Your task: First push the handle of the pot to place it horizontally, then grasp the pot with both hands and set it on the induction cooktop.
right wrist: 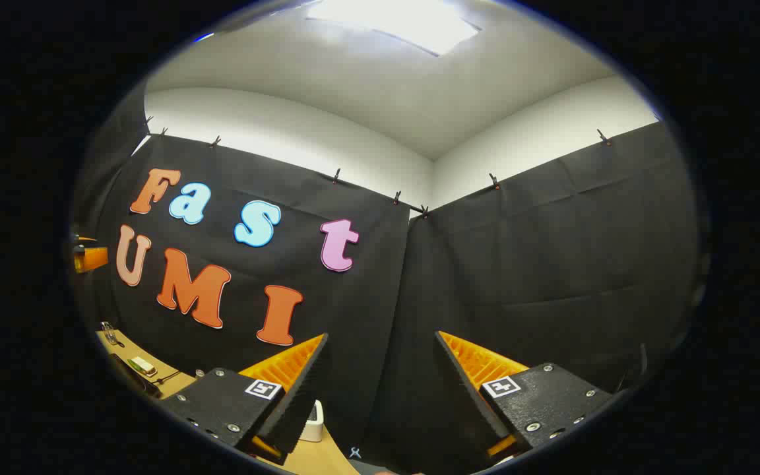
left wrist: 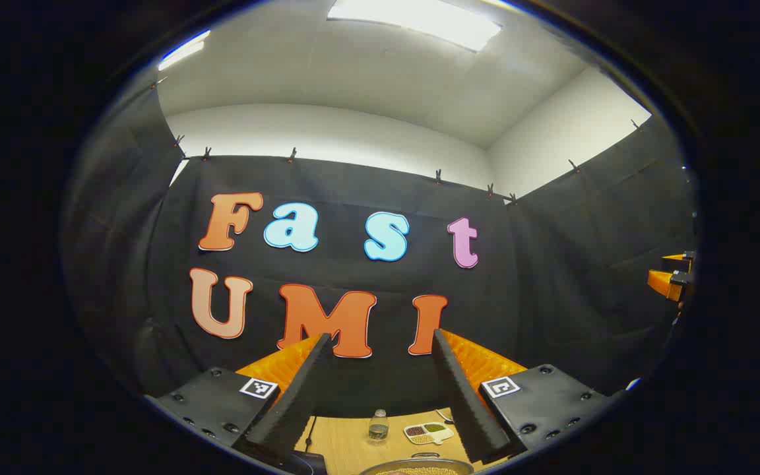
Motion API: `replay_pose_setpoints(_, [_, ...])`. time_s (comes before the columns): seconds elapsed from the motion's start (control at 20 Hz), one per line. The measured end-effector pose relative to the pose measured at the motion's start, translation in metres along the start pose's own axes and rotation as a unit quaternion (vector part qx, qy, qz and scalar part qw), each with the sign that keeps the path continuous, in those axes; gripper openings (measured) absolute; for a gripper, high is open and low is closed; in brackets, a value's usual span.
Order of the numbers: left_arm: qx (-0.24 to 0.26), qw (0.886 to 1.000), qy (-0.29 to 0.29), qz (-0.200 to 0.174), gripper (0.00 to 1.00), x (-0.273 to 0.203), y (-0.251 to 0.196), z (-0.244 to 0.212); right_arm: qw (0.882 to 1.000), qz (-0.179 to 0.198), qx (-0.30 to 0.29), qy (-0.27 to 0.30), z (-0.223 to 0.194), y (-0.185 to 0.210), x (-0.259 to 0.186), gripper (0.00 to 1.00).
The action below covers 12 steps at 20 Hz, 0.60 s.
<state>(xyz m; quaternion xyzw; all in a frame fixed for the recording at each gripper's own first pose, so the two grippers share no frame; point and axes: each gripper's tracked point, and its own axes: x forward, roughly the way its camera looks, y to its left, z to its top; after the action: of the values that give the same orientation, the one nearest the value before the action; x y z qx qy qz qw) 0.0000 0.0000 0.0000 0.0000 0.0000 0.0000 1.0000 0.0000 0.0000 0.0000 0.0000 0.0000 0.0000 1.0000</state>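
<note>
Nothing begun yet, by the look of it: handle not pushed, pot not grasped. Left gripper (left wrist: 380, 343) held high and aimed at the booth wall, fingers spread wide, nothing between them; right gripper (right wrist: 380, 343) likewise raised, spread wide and empty, facing the corner of the wall.

Pot (left wrist: 417, 467) low in the left gripper view, at the near edge of the wooden table (left wrist: 347, 442), just the rim and the small far loop showing, something pale and grainy inside; long handle hidden below the view, so its angle cannot be told. Beyond the pot, a bottle (left wrist: 378, 425) and a divided dish (left wrist: 428, 433) toward the far side. Cooktop perhaps the dark slab (left wrist: 307, 462) at near left, though too cut off to be sure.

Next, judged from the task: tilt down, find the handle, swing it level with a fingertip; only then close in from both sides.
</note>
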Motion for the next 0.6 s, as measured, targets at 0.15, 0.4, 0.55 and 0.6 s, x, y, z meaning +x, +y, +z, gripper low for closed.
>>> replay_pose_setpoints(0.15, [0.005,1.0,0.004,0.007,0.97,-0.005,0.004,-0.006,1.0,0.013,0.003,-0.003,0.002,0.012,0.002,0.95])
replay_pose_setpoints(0.4, [0.012,0.999,0.011,0.031,0.97,-0.015,0.02,-0.012,0.999,0.035,0.017,-0.01,0.0,0.034,0.015,0.95])
replay_pose_setpoints(0.55, [0.021,0.999,0.014,0.046,0.96,-0.02,0.029,-0.015,0.999,0.047,0.025,-0.007,-0.006,0.044,0.023,0.95])
replay_pose_setpoints(0.6, [0.023,0.998,0.018,0.05,0.97,-0.021,0.031,-0.017,0.998,0.052,0.025,-0.008,-0.006,0.048,0.025,0.95])
